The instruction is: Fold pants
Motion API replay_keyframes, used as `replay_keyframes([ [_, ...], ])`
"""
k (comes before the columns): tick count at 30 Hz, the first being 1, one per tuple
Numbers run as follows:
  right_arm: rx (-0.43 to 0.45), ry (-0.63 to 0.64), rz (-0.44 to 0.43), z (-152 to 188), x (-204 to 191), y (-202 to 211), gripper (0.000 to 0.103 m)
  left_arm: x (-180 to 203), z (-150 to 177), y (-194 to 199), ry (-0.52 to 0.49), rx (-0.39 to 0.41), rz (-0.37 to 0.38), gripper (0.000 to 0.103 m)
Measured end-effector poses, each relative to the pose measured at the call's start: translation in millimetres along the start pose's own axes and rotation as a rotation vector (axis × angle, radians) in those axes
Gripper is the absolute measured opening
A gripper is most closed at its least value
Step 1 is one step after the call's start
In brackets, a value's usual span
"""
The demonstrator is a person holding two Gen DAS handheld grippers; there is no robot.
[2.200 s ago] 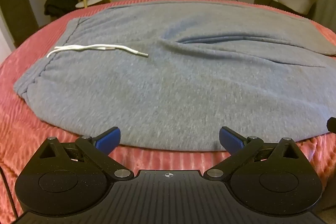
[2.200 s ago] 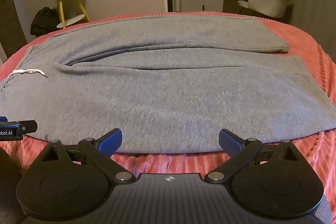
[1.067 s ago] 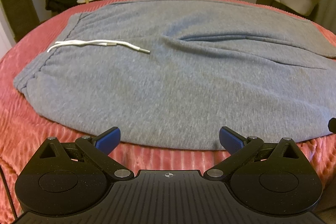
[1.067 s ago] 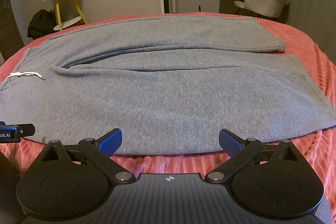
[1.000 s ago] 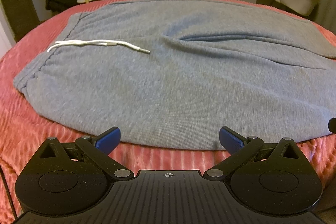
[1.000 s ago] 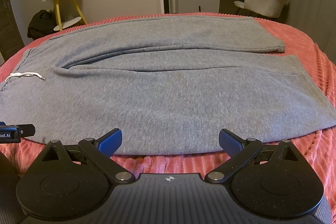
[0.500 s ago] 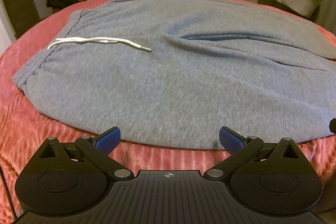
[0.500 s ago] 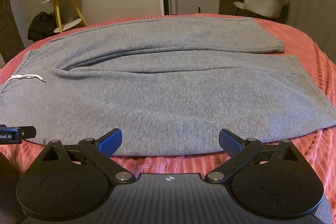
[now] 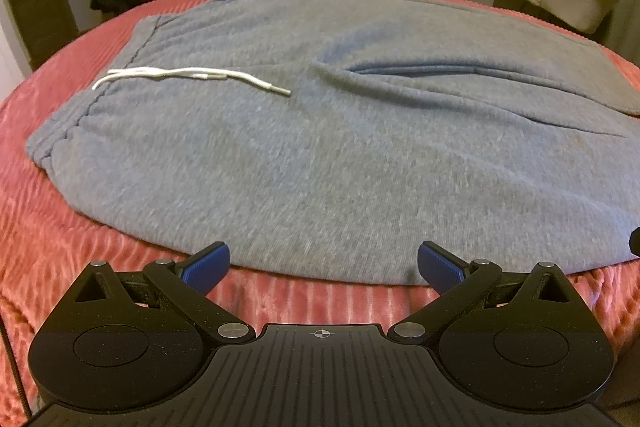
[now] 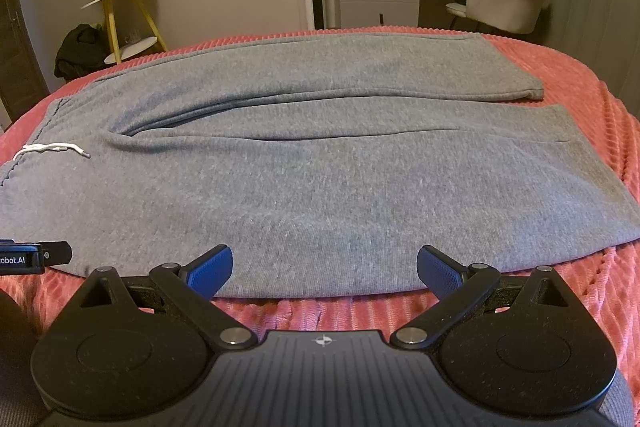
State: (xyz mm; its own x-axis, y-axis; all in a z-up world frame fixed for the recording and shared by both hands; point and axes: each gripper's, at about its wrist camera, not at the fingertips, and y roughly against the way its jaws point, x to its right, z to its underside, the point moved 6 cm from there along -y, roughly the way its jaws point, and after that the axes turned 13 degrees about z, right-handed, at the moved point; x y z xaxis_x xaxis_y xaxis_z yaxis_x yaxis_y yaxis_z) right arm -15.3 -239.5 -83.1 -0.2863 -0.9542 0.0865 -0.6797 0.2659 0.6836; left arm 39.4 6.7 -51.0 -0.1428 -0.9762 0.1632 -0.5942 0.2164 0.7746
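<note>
- Grey fleece sweatpants (image 10: 320,171) lie flat and fully spread on the coral-red ribbed bedspread (image 10: 592,131); waistband to my left, both legs running to my right, side by side, the far leg just beside the near one with a creased seam between them.
- White drawstring cord (image 9: 188,75) trails loose on top of the pants, just inside the waistband.
- Progress, as I judge it: no fold made yet. Left to do: far leg over near leg, or the reverse, then folding along the length.
- My left gripper (image 9: 322,265) hovers low at the pants' near edge, toward the waistband end; blue pads spread wide, nothing between them.
- My right gripper (image 10: 324,269) sits at the same near edge, further toward the leg cuffs; pads likewise wide apart and empty, tips just at the hem line; contact with the cloth I cannot confirm.
- Beyond the pants' far side: yellow-legged side table (image 10: 120,11), grey dresser (image 10: 378,3), pale upholstered chair (image 10: 504,3).
</note>
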Motion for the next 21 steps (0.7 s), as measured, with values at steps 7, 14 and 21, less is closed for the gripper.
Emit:
replay_keyframes([
  [7,-0.004,-0.008,-0.007,0.0,0.8,0.2,0.099,-1.5,-0.5,0.2,0.003,0.001,0.003,0.103],
  [14,-0.001,-0.010,-0.011,0.0,1.7,1.4,0.099,-4.2,-0.5,0.5,0.025,0.002,0.009,0.103],
  [21,-0.003,-0.012,-0.015,-0.7,1.9,1.3,0.099,-4.0,-0.7,-0.7,0.019,-0.006,0.003,0.103],
])
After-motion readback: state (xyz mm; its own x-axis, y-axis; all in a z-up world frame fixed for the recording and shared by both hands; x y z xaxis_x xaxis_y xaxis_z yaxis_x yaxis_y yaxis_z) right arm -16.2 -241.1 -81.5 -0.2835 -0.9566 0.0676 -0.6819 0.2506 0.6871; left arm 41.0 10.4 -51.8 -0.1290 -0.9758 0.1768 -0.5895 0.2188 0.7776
